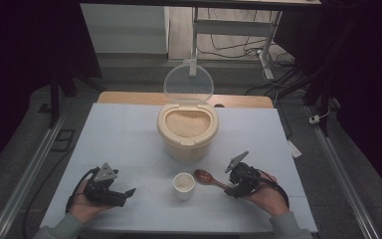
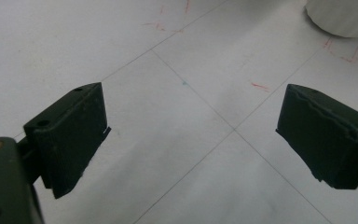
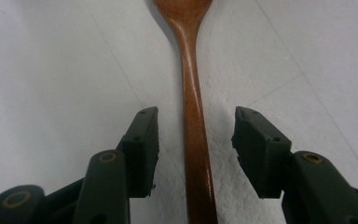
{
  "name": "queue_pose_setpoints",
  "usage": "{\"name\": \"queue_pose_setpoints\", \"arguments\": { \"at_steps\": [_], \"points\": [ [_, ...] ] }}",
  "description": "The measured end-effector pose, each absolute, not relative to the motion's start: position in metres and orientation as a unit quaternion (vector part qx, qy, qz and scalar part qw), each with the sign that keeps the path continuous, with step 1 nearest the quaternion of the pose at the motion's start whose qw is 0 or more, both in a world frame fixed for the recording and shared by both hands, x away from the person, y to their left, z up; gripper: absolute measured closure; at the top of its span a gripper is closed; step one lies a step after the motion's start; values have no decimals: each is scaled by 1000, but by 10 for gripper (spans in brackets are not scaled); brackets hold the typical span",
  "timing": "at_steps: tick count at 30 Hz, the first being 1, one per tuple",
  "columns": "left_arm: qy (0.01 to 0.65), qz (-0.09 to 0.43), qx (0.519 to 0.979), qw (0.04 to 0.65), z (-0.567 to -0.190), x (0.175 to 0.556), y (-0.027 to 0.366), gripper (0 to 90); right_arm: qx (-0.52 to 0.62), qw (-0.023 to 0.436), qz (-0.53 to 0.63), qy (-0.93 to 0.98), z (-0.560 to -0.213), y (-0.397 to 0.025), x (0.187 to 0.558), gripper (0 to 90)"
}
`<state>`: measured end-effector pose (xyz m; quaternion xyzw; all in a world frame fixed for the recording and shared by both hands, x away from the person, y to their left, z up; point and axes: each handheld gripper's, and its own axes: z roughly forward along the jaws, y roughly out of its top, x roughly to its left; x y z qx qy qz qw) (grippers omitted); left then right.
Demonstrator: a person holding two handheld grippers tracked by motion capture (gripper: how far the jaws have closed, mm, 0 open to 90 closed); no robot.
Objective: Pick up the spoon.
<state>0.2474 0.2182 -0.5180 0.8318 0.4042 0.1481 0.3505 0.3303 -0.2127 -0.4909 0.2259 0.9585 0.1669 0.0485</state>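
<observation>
The wooden spoon point(image 1: 209, 178) lies flat on the white table point(image 1: 129, 134), near the front edge and just right of centre, its bowl pointing left toward the small white cup point(image 1: 184, 185).

At the left, the left gripper point(image 1: 122, 194) rests low over bare table, well apart from the cup. In the left gripper view its jaws stand wide apart with nothing between them.

At the centre, the cup stands upright in front of the large cream container point(image 1: 187, 130), whose clear lid point(image 1: 188, 82) is tipped up and back, leaving the pale grain point(image 1: 186, 122) exposed. Whether the cup holds anything cannot be told.

At the right, the right gripper point(image 3: 196, 140) straddles the spoon's handle. Its jaws stand open on either side of the handle, not touching it.

Judging from this layout, the work is probably at its start: the container is already open, the spoon is not yet grasped, and any scooping of grain into the cup remains to be done.
</observation>
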Motion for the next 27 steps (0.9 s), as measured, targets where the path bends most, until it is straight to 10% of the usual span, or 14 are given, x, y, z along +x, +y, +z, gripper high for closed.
{"name": "queue_pose_setpoints", "arguments": {
  "at_steps": [14,27],
  "points": [
    [403,148,833,349,-518,247,218,82,205,51,138,968,-496,-204,332,786],
    [402,148,835,347,-519,247,218,82,219,63,144,963,-491,-203,329,801]
  ]
}}
